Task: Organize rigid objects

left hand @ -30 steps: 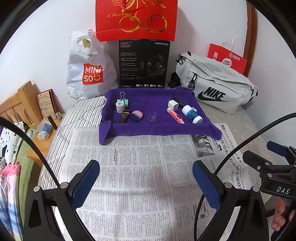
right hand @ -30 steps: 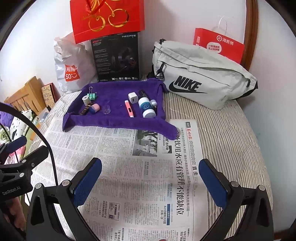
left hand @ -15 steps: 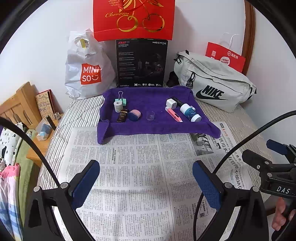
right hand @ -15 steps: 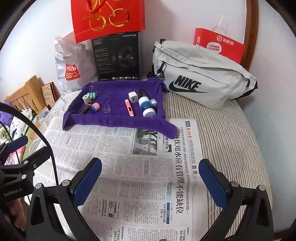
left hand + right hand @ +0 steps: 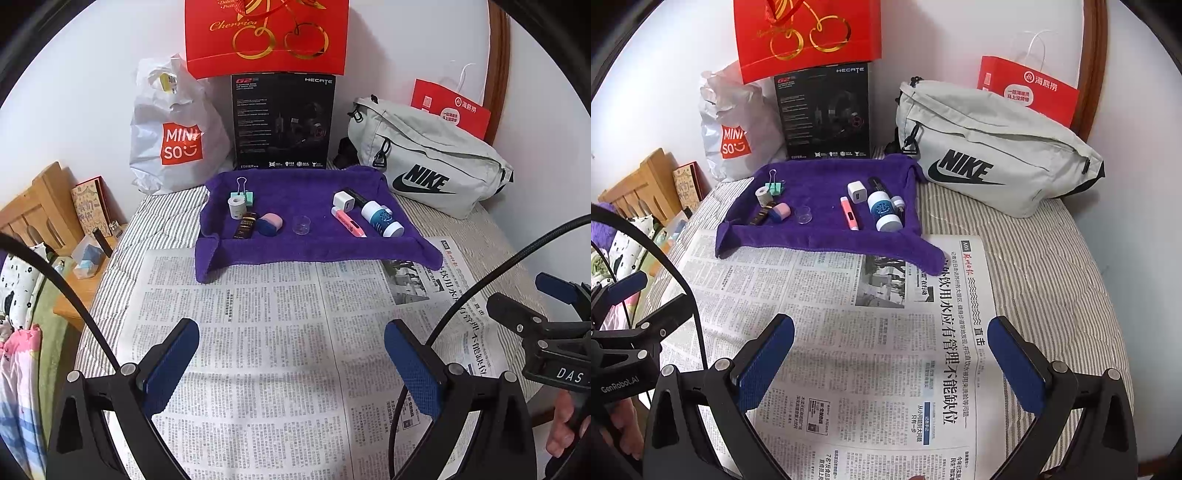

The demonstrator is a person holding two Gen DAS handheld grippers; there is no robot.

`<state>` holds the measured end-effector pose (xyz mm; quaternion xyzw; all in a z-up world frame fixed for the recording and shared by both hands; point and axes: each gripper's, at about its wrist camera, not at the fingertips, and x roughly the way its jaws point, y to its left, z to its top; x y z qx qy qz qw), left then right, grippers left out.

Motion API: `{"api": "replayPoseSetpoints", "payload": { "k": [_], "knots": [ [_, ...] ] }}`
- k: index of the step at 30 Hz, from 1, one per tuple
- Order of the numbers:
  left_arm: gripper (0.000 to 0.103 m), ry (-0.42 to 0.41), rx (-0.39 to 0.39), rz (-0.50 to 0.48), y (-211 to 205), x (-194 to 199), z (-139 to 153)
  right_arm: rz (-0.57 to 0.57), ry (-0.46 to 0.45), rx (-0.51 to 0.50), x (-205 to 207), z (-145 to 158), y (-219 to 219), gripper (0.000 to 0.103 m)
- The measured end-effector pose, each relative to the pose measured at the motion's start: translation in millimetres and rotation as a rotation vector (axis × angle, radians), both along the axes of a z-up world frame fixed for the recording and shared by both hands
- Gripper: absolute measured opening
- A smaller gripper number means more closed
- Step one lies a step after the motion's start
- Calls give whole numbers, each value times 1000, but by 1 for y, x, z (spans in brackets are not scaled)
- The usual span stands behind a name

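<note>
Both tongs, left (image 5: 291,354) and right (image 5: 891,352), gape empty over newspaper (image 5: 280,332). Small items on the purple towel (image 5: 306,251) lie upper centre; the pink marker (image 5: 849,214), angled lengthwise, sits nearer the right.

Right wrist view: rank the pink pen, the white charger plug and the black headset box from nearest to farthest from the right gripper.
1. Pink pen, towards the front of the purple towel.
2. White charger plug, just behind the pen.
3. Black headset box, upright against the wall.

The right gripper is open over the newspaper.
</note>
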<state>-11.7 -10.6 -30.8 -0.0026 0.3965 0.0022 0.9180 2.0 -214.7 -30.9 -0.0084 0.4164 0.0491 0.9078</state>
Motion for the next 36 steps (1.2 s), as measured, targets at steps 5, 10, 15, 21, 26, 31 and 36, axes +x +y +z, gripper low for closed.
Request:
{"api": "replayPoseSetpoints", "payload": {
  "k": [5, 10, 15, 21, 26, 31, 36],
  "knots": [
    [101, -1, -2, -2, 0, 0, 0, -1, 2, 2, 0, 1, 1, 103],
    [101, 1, 1, -3, 2, -1, 1, 3, 2, 5, 0, 0, 1, 103],
    [101, 1, 1, -6, 2, -1, 1, 5, 3, 2, -1, 0, 2, 103],
    [101, 2, 3, -10, 3, -1, -1, 4, 6, 4, 0, -2, 3, 103],
    [101, 2, 3, -7, 3, 0, -1, 6, 10, 2, 1, -2, 2, 103],
    [101, 1, 4, -4, 5, 0, -1, 6, 10, 3, 2, -3, 3, 103],
    [101, 0, 7, -2, 5, 0, -1, 5, 7, 9, 2, -2, 2, 103]
  ]
}}
